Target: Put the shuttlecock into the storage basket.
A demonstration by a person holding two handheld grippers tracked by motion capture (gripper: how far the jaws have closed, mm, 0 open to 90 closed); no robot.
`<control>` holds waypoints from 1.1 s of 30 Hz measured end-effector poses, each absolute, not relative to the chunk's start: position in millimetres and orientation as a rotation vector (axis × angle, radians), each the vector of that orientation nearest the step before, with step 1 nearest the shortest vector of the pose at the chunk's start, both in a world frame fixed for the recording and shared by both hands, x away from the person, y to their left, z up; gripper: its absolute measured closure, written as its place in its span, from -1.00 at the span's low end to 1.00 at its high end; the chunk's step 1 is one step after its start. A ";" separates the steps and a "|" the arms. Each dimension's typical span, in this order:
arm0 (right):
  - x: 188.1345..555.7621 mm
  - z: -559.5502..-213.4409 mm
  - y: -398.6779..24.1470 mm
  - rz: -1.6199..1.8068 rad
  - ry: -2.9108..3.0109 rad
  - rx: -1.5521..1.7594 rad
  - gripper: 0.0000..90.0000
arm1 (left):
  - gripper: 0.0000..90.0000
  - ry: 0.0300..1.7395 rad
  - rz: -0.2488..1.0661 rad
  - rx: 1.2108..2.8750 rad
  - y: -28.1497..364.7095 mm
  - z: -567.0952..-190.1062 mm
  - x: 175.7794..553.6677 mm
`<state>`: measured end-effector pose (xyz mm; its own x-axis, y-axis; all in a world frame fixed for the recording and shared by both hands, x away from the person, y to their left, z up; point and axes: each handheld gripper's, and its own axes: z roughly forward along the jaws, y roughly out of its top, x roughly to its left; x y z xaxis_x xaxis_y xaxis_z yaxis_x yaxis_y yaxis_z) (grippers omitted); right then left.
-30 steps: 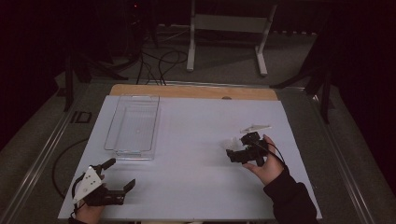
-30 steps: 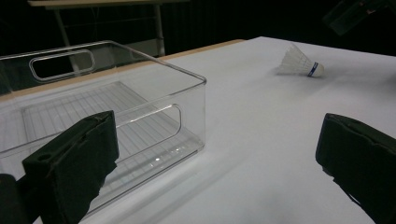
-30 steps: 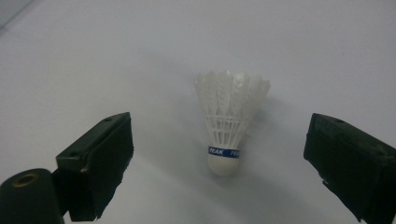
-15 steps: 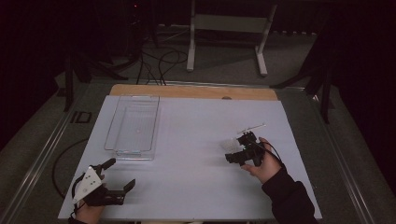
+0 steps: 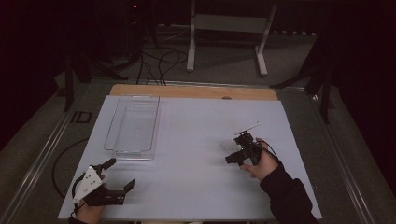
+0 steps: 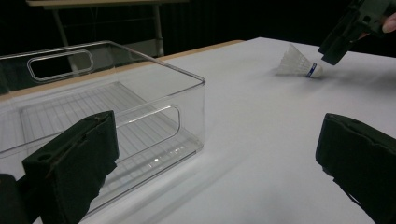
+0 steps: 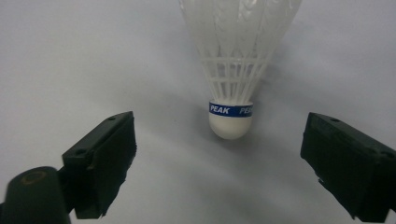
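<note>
Since a second ago the right gripper (image 5: 232, 158) has edged nearer the person. Left gripper (image 5: 120, 175): spread, holding nothing, clear bin (image 6: 100, 121) just ahead. Right gripper: spread, shuttlecock (image 7: 236, 70) ahead between its jaws, apparently untouched. Judged light, with a crushable skirt; grip the cork.

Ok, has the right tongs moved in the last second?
Yes, slightly. In the high view the right tongs slid toward the clear bin, closing on the shuttlecock.

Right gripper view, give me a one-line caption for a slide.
Open right gripper lined up on a white shuttlecock lying on the white table, cork end toward the camera.
</note>
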<state>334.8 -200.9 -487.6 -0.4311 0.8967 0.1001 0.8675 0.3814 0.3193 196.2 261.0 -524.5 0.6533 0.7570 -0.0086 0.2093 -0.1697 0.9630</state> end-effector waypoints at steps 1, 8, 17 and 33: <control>336.2 -488.8 -200.3 0.481 2.549 1.628 -0.73 | -1.00 0.790 0.588 1.711 260.9 -524.5 196.2; 344.1 -495.0 -199.2 0.395 2.570 1.681 -0.51 | -1.00 0.791 0.586 1.711 260.9 -524.8 196.5; 349.5 -501.9 -194.8 0.314 2.570 1.701 -0.25 | -1.00 0.790 0.585 1.711 260.9 -524.8 196.7; 357.4 -506.7 -187.1 0.219 2.562 1.694 0.19 | -1.00 0.790 0.580 1.709 261.3 -525.1 197.0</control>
